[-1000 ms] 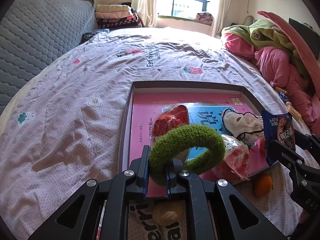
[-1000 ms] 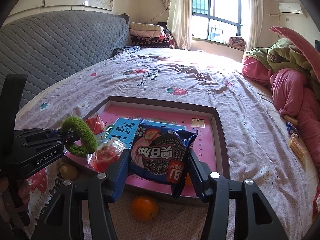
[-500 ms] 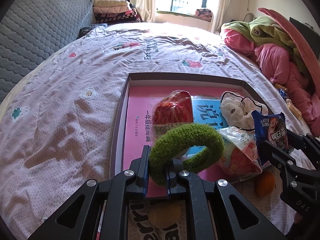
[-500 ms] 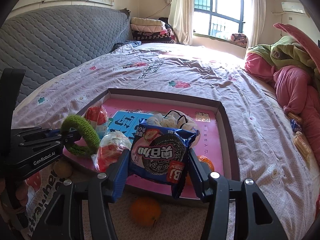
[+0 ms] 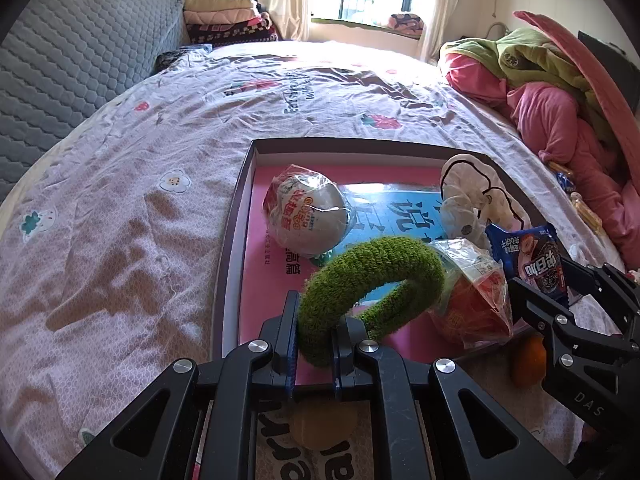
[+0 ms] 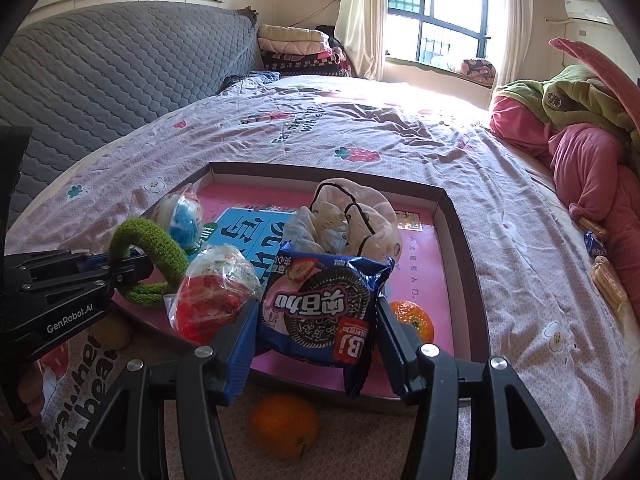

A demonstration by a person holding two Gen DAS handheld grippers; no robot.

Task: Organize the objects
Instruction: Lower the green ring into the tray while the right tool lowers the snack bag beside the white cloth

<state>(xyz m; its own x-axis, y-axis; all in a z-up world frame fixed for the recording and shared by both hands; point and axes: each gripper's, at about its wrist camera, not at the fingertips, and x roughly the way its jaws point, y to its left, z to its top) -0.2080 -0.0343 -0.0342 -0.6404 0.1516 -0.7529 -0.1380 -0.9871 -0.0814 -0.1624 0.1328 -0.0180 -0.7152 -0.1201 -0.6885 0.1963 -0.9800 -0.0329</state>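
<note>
- The left gripper [image 5: 314, 334] has its jaws nearly shut, pinching a fuzzy green ring [image 5: 372, 276]; the ring stands up from the jaws over the near left part of the tray.
- The right gripper [image 6: 316, 332] holds a blue cookie packet [image 6: 320, 306] between half-spread jaws, over the near edge of the tray.
- The tray [image 6: 460, 220] is shallow, with a dark brown rim and a pink floor, and lies on the bed.
- In the tray lie a wrapped white ball [image 5: 306, 216], a blue booklet [image 6: 248, 226] with large characters, a crumpled pale bag [image 6: 356, 212] with dark cords, a clear wrapper with red contents [image 6: 208, 300], and an orange [image 6: 414, 322] at the near right side.
- A second orange [image 6: 284, 424] lies on the bedding just outside the tray's near rim, and a brownish round fruit [image 6: 114, 330] lies near the left gripper.
- The bed [image 5: 120, 220] is covered by a pale lilac sheet with small flowers and strawberries; it is creased.
- A grey quilted headboard [image 6: 120, 64] runs along the left side.
- Folded blankets [image 6: 296, 50] are stacked beyond the bed's far corner.
- A barred window [image 6: 440, 8] with cream curtains lets in strong light that falls across the far bedding.
- Pink and green bedding [image 6: 580, 136] is heaped on the right, with small wrapped snacks [image 6: 604, 276] beside it.
</note>
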